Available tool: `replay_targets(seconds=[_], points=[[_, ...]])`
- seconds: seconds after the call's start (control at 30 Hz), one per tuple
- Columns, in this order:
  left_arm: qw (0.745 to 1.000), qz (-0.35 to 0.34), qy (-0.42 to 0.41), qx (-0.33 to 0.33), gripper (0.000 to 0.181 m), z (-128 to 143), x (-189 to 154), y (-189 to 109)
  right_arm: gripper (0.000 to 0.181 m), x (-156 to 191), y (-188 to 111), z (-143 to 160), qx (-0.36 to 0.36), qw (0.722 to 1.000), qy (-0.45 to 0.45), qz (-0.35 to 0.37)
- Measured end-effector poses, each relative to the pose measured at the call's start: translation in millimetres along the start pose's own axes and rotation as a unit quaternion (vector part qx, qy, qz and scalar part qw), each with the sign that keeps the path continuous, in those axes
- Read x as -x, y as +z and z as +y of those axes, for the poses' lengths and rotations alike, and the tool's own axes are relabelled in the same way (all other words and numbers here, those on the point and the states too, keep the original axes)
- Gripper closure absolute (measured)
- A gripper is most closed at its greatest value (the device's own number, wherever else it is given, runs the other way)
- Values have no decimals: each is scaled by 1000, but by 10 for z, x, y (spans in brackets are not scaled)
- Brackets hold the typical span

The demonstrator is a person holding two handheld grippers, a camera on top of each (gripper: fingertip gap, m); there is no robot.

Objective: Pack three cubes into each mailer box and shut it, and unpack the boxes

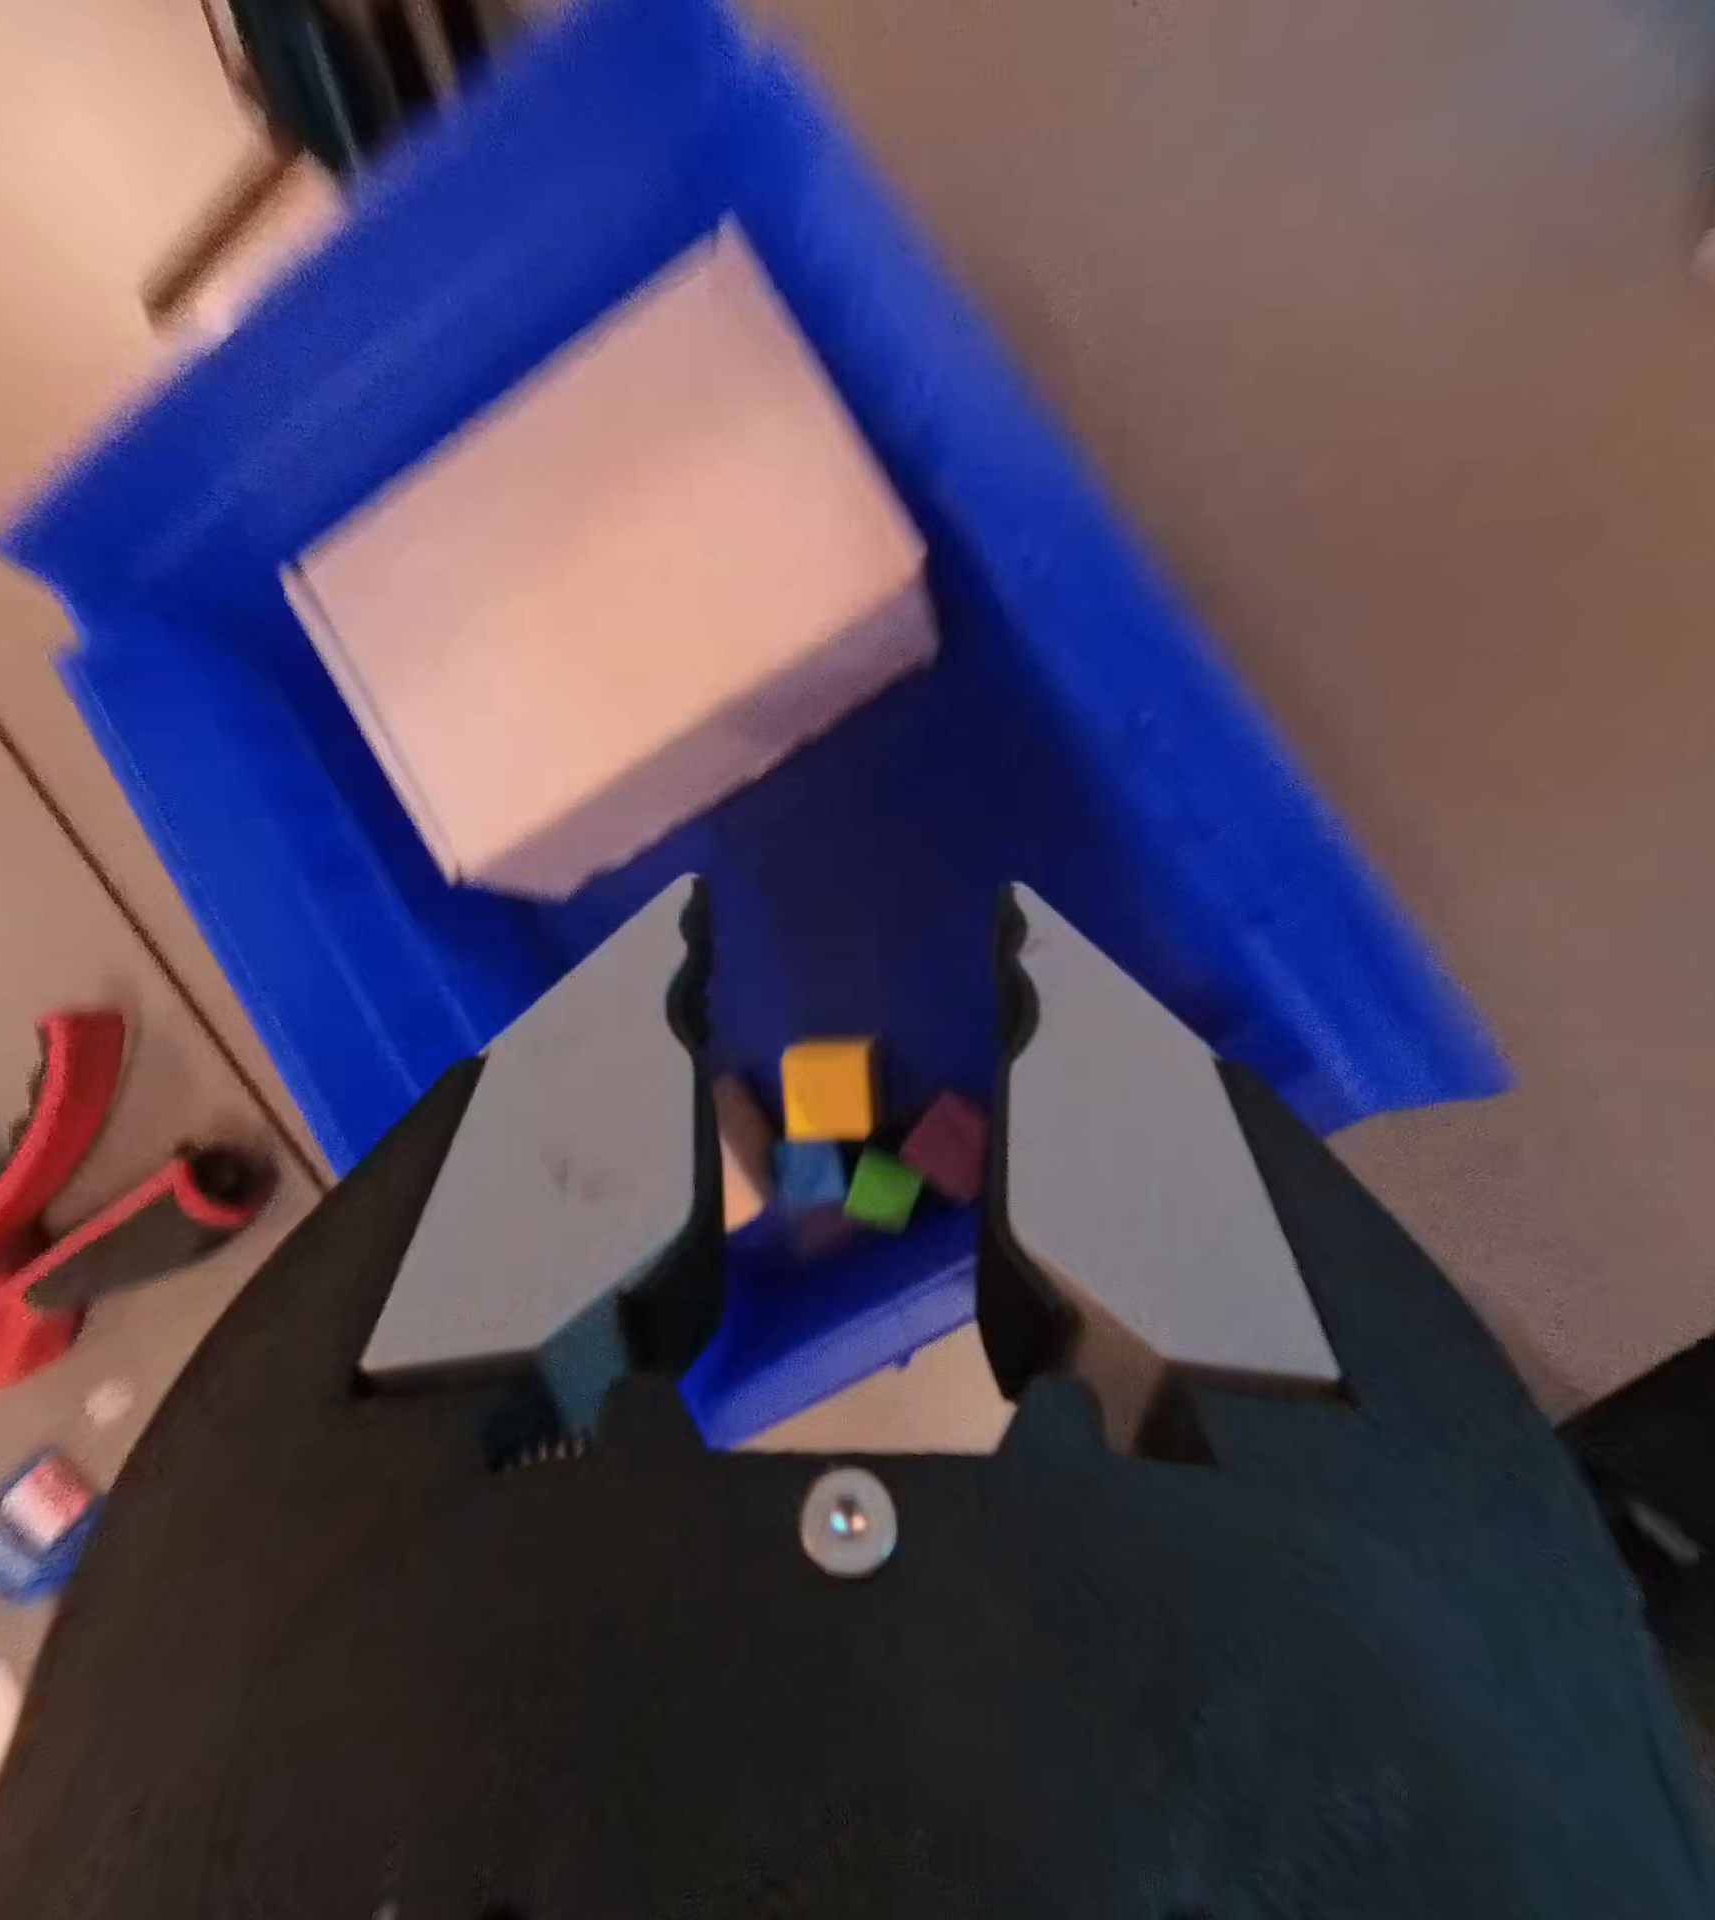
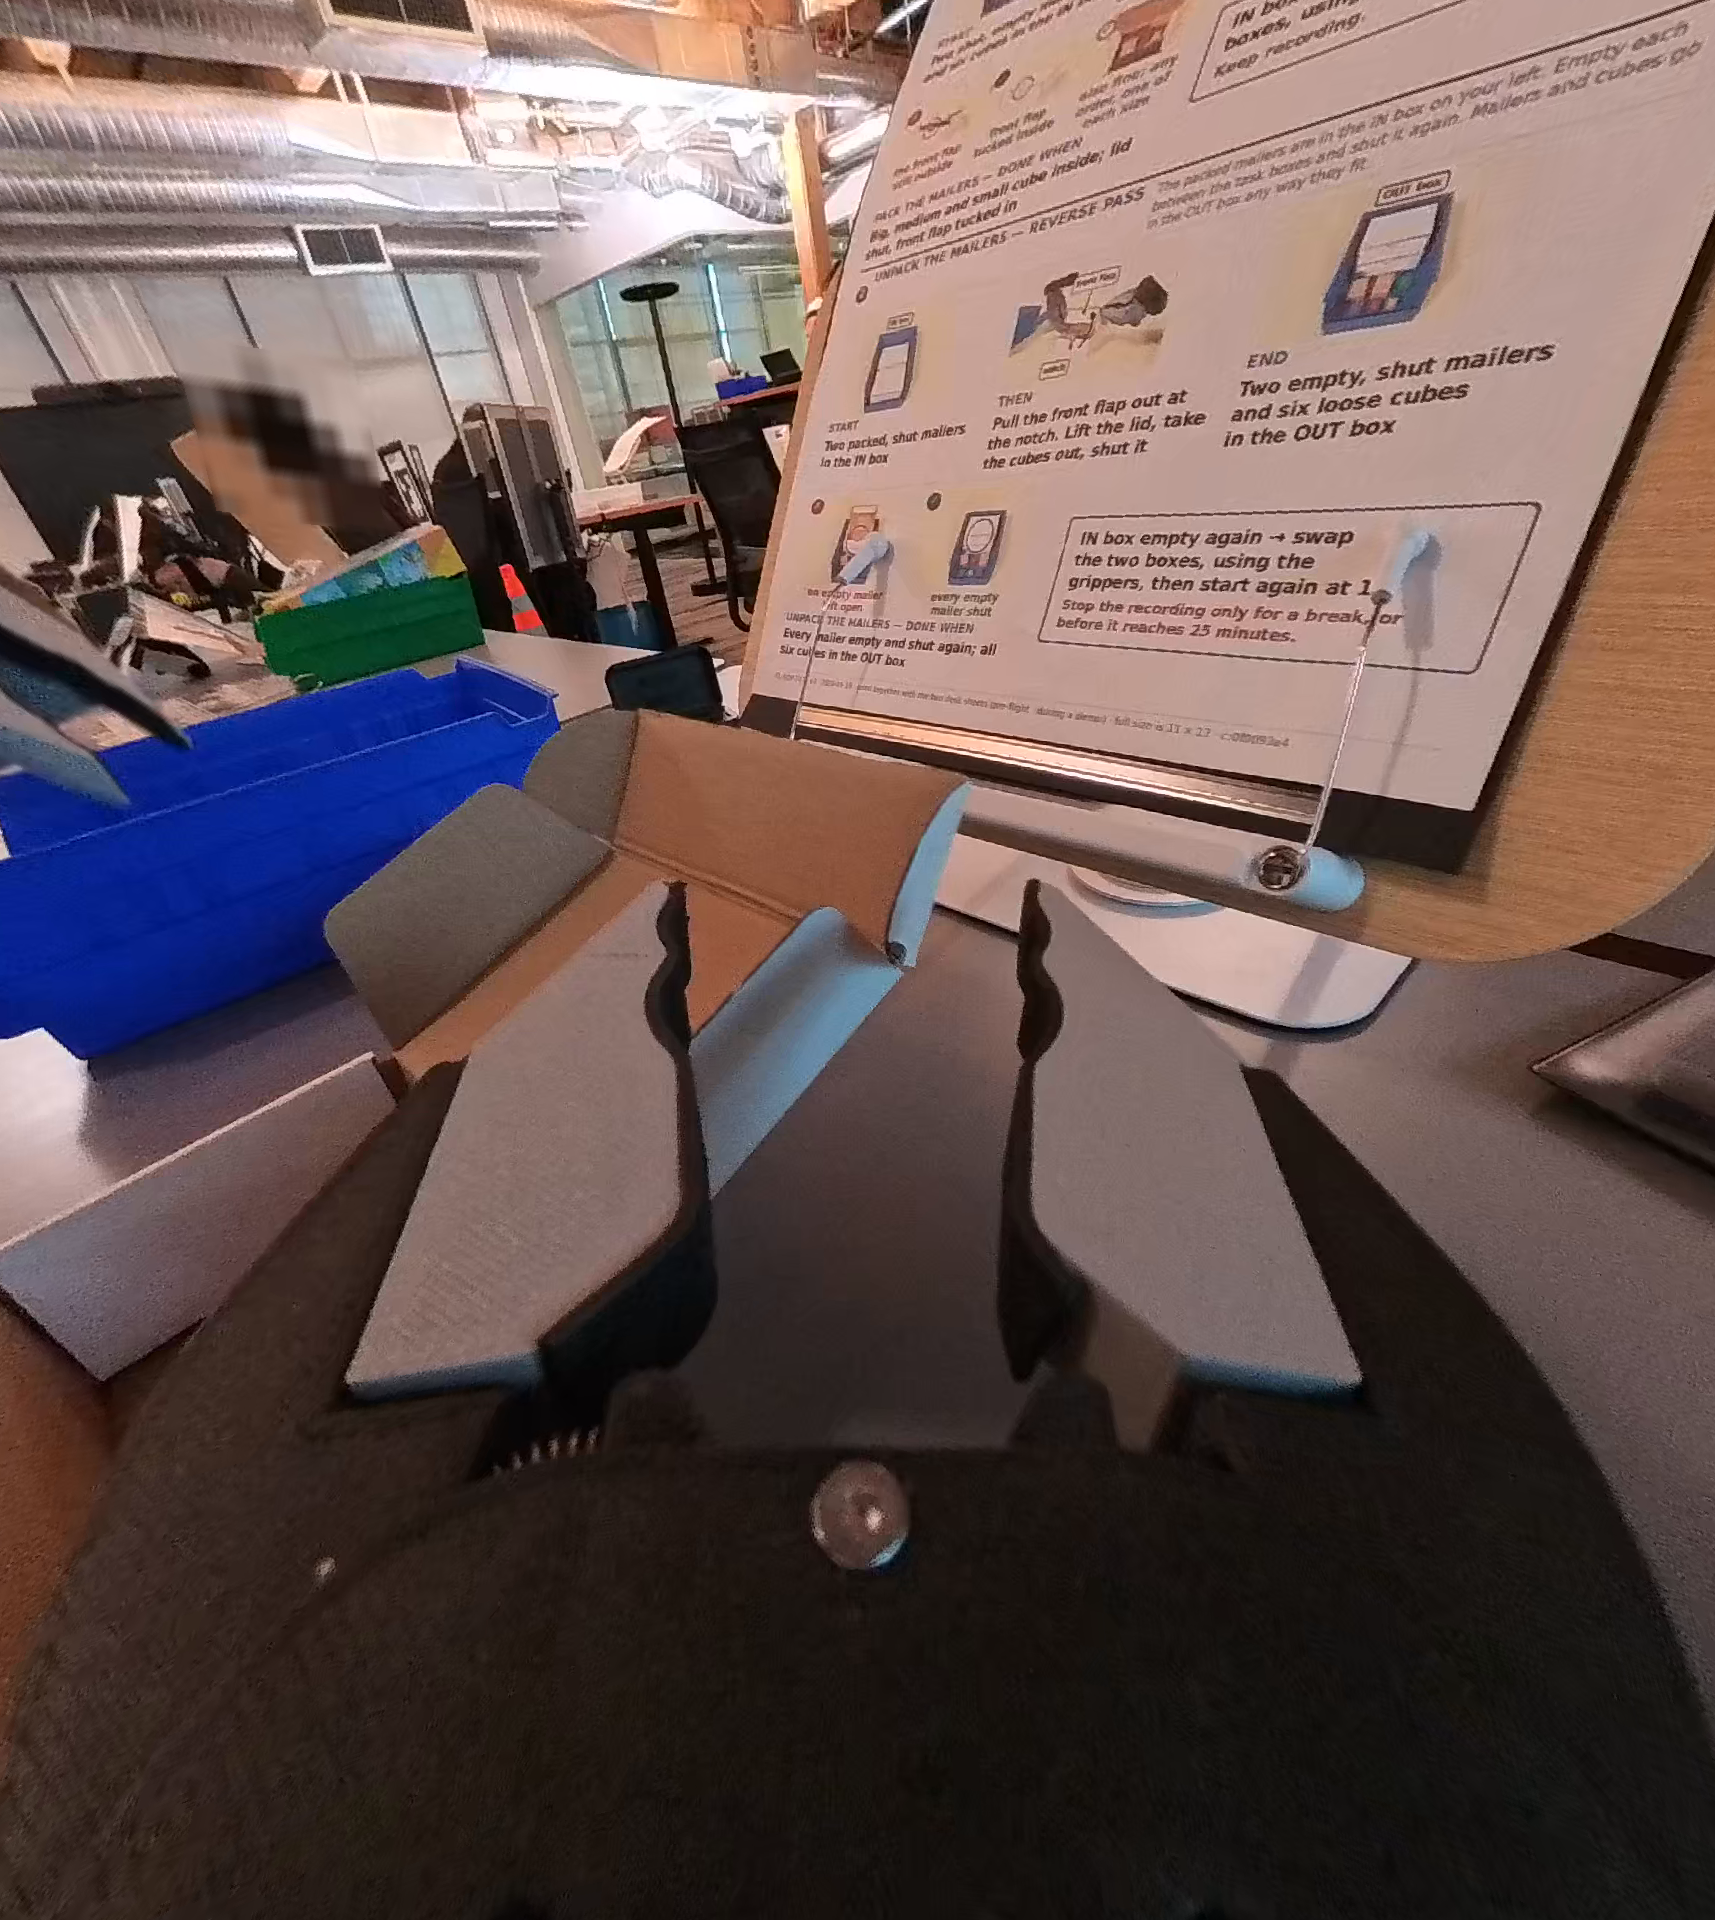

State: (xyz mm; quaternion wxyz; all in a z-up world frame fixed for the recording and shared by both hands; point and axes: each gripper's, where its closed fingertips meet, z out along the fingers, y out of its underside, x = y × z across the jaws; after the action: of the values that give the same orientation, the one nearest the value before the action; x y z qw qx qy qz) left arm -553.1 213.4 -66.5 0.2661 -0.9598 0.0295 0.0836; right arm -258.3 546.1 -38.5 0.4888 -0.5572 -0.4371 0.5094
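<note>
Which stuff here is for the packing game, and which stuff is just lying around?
For the job: blue bin; shut mailer box in it; coloured cubes; open mailer box; left gripper and right gripper, jaws open.

Just lying about: red tool; green bin; dark tray.

A printed instruction sheet [image 2: 1248, 416] stands on a wooden board [image 2: 1663, 727].

Shut mailer [image 1: 614, 582] and cubes [image 1: 832, 1143] (clustered nearer) lie in bin [image 1: 1144, 644].
</note>
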Motion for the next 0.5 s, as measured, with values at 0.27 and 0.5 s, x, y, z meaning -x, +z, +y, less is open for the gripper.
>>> replay_targets(seconds=[0.27,0.5], points=[[975,32,-7,218,133,884,126,483,120,37,-23,-29,-6,1000,0,-2],[952,69,-2,297,153,1133,16,554,121,42,-31,-60,-10,1000,-1,-4]])
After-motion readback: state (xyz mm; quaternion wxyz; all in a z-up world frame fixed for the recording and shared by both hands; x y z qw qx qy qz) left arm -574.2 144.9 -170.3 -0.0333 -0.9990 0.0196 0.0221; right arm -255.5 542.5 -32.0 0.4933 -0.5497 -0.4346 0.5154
